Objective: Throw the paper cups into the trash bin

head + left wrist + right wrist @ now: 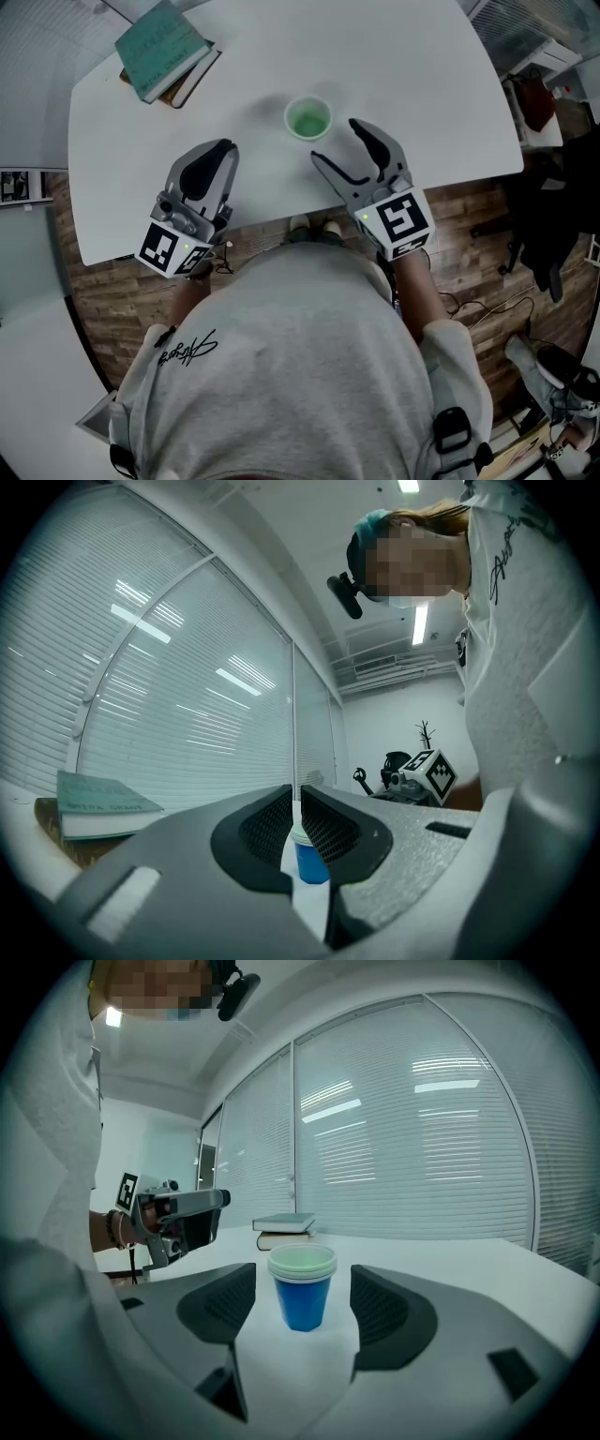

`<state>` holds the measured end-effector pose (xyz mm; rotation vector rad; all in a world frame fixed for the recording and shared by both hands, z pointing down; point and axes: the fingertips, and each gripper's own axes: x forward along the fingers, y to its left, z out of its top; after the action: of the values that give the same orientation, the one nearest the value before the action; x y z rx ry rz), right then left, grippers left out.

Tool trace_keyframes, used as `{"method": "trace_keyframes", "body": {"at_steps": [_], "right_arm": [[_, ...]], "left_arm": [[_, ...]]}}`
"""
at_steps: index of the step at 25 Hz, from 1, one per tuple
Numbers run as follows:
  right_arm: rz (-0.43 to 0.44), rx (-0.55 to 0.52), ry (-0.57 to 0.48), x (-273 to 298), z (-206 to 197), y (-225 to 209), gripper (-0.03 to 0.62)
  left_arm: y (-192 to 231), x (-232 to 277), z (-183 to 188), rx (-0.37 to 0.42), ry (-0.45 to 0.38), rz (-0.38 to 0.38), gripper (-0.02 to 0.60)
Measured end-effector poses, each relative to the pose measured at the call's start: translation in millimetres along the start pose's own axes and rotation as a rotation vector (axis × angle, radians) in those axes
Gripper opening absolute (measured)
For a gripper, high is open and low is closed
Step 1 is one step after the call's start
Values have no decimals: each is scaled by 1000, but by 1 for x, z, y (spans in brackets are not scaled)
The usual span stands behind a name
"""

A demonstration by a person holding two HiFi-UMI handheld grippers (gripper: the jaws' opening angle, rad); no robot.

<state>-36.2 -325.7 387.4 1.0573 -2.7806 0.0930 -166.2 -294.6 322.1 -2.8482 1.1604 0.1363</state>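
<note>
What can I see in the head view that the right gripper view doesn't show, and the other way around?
Only the head view shows the wooden floor and the person's shoes. Only the right gripper view shows the window blinds and the paper cup from the side, blue-walled with stacked rims. Both show the cup, the books, the white table, the shut left gripper and the open right gripper, which is not gripping the cup.

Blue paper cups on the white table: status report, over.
Left gripper shut. Right gripper open, fingers short of stacked blue paper cups, upright, untouched. Nothing in the way.
</note>
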Motion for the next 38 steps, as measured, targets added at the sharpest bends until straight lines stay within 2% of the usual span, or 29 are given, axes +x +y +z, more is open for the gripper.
{"method": "trace_keyframes", "body": {"at_steps": [20,38], "right_arm": [[31,-33,120,35,-17,2,310],[38,11,175,54,-30,-3,318]], "left_arm": [[12,-13,5,13,1,47,31],[20,-20,6,14,-1,77,31]]}}
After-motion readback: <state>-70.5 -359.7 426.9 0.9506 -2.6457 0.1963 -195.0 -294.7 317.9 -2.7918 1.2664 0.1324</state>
